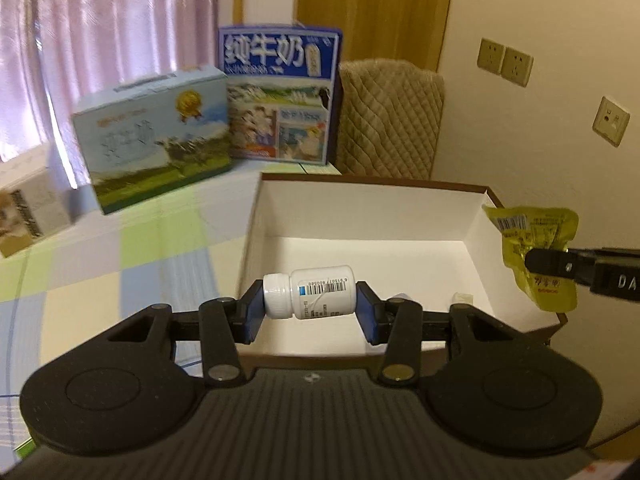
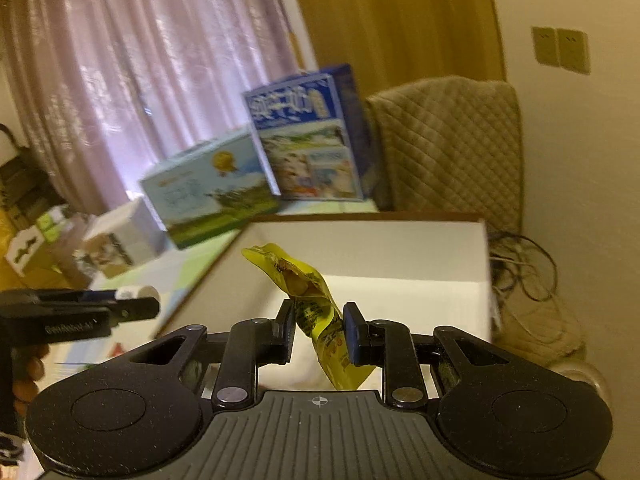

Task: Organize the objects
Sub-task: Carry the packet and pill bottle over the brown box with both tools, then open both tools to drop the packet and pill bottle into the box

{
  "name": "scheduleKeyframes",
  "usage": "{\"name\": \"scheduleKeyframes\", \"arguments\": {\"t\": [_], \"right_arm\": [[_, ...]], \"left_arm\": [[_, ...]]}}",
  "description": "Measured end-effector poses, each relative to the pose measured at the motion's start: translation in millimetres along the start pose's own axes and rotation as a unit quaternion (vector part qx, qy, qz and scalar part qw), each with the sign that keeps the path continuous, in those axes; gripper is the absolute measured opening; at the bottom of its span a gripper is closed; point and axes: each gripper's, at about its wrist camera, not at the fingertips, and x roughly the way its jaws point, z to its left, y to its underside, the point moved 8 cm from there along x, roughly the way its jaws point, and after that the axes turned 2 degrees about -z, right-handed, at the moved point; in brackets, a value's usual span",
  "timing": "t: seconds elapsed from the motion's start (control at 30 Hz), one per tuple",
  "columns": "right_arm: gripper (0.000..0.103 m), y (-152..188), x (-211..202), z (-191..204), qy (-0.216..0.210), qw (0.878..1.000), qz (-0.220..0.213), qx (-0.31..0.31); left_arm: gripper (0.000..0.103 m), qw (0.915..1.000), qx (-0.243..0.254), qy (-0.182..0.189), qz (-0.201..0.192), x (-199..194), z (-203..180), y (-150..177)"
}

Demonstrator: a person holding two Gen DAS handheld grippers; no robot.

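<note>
Checked table (image 1: 120,248), pink curtain (image 1: 100,40), left claw (image 1: 310,308) clamping white bottle (image 1: 316,292) over open box (image 1: 360,208), right claw (image 2: 318,330) gripping yellow packet (image 2: 316,304).

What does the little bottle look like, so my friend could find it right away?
Find the big open box, white inside with a brown rim, on the checked cloth. Just above its near edge, the left gripper holds the small white bottle sideways in its jaws, cap to the left. It is hard, white and barcoded, unlike the crinkly yellow packet the right gripper holds.
</note>
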Motion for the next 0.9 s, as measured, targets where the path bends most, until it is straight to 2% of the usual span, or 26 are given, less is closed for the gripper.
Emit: {"name": "scheduleKeyframes", "arguments": {"t": [0.17,0.43,0.6,0.7,0.9], "right_arm": [[0.022,5,29,-35,0.033,0.999,0.039,0.002],[0.022,10,84,-65,0.092,0.99,0.096,-0.045],[0.022,9,108,-71,0.111,0.985,0.11,-0.067],[0.022,6,119,-76,0.129,0.984,0.099,-0.079],[0.025,6,123,-78,0.107,0.987,0.108,-0.057]], "left_arm": [[0.042,0.9992,0.012,-0.002,0.038,46,-13,-10],[0.042,0.9948,0.052,-0.015,0.086,109,-36,-10],[0.042,0.9931,0.05,-0.016,0.105,135,-41,-8],[0.042,0.9925,0.051,-0.02,0.11,146,-44,-8],[0.042,0.9908,0.057,-0.026,0.12,160,-45,-4]]}}
